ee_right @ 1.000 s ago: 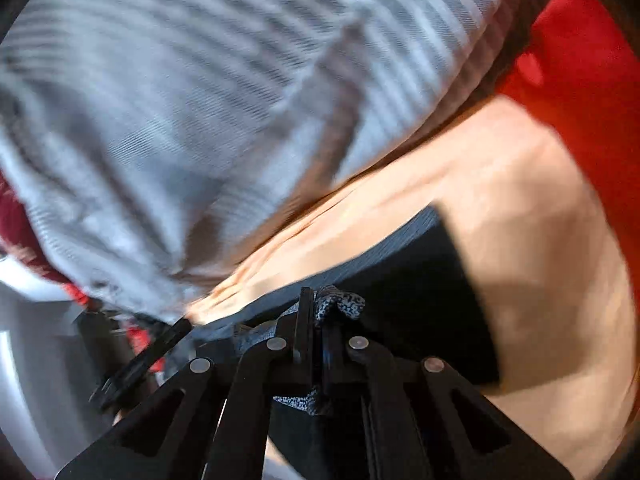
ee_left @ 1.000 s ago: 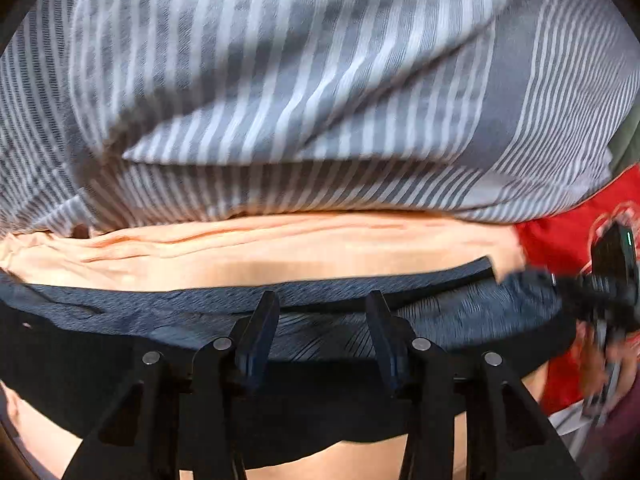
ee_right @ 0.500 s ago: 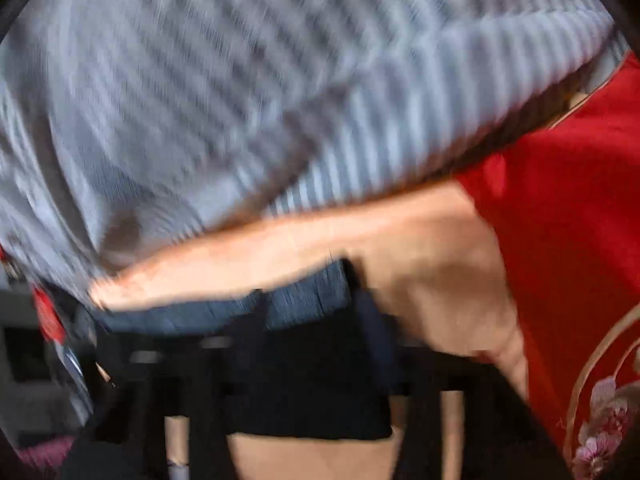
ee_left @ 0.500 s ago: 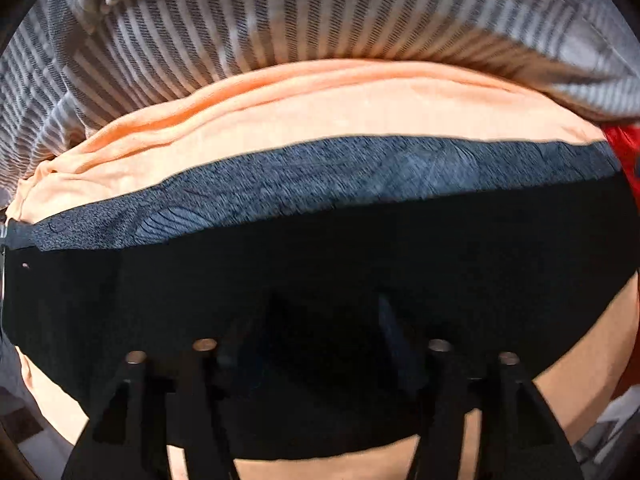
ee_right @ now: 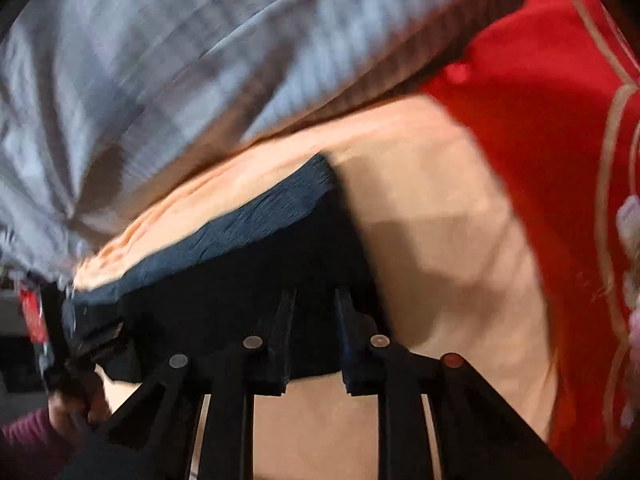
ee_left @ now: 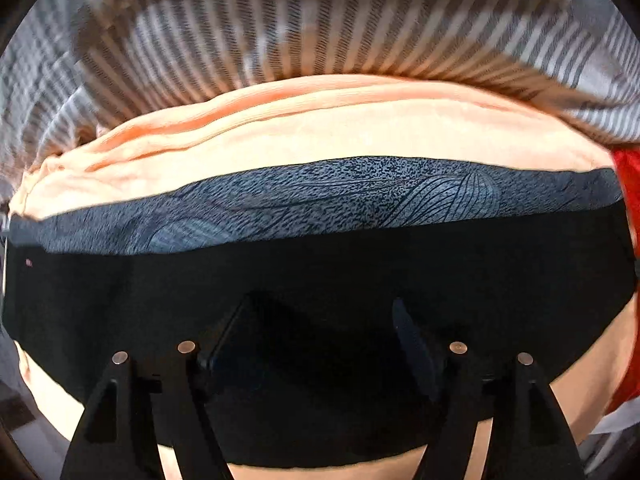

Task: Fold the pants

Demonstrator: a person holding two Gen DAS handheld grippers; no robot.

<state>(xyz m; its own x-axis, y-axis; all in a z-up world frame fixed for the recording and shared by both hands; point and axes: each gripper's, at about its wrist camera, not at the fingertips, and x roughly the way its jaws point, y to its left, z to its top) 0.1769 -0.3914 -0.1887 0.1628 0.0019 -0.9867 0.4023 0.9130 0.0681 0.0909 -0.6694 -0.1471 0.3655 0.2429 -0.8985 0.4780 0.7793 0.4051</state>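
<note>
Since a second ago, my left gripper (ee_left: pixel 320 320) has dropped close over the pants (ee_left: pixel 320 280), which now lie flat across the peach sheet (ee_left: pixel 320 128) instead of hanging bunched in front of the striped cloth (ee_left: pixel 320 20); my right gripper (ee_right: pixel 312 308) no longer pinches the patterned fabric it held then.

Left wrist view: my left gripper points down at the pants, its jaws spread wide and just now opening further, nothing pressed between the pads; released. The pants form a broad black band across the frame, with a grey-blue leaf-patterned strip (ee_left: pixel 340 200) along their far edge. Peach sheet shows beyond and below them. Striped grey-and-white cloth fills the top. A red fabric (ee_left: pixel 628 184) shows at the right edge.

Right wrist view (blurred): my right gripper hovers at the near right corner of the pants (ee_right: pixel 240 300), jaws slightly apart. They opened and have just narrowed a little, and black cloth lies behind the gap; no pad visibly presses on it, so I read it as released. The patterned strip (ee_right: pixel 240 228) runs up to the pants' far corner. Peach sheet (ee_right: pixel 440 220) lies to the right, red fabric with gold trim (ee_right: pixel 560 120) beyond it, striped cloth (ee_right: pixel 160 80) above. At lower left, a hand (ee_right: pixel 72 408) in a maroon sleeve (ee_right: pixel 24 436) holds my left gripper (ee_right: pixel 76 340).
</note>
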